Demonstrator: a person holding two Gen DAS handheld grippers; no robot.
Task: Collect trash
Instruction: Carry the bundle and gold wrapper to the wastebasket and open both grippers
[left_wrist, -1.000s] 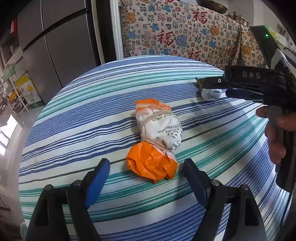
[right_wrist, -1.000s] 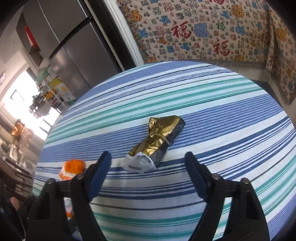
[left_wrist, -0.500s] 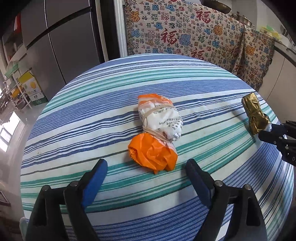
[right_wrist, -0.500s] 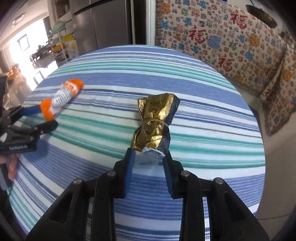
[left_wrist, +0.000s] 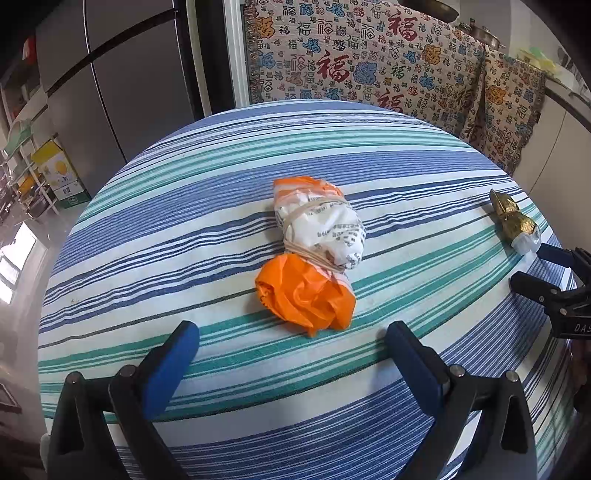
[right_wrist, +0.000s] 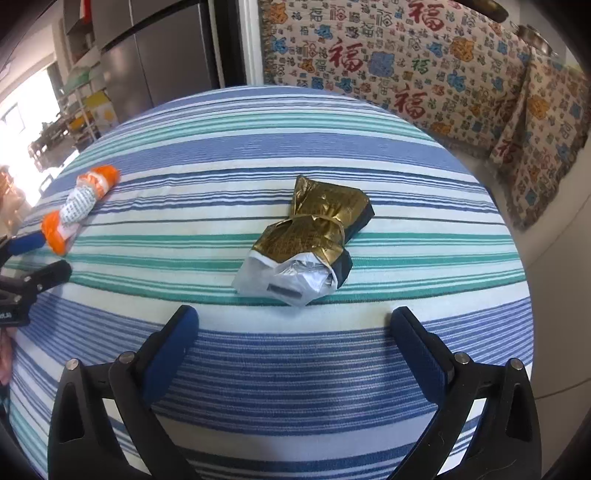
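Here, lying flat under striped cloth: round tabletop (left_wrist: 184, 236). Resting near its middle, orange-and-white bundle (left_wrist: 314, 254), just ahead of left hand-held gripper (left_wrist: 291, 354), jaws opening wide, gripping nothing. Sitting toward the right edge, gold wrapper (right_wrist: 314, 236), just beyond right hand-held gripper (right_wrist: 295, 339), jaws likewise opening, touching nothing, wrapper lying free.

Orange-and-white bundled plastic wrapper (left_wrist: 314, 254) at centre of round striped-cloth table (left_wrist: 184, 229); gold foil wrapper bundle (left_wrist: 515, 221) well apart, right, near edge. Patterned woven throw (left_wrist: 369, 62) behind table.
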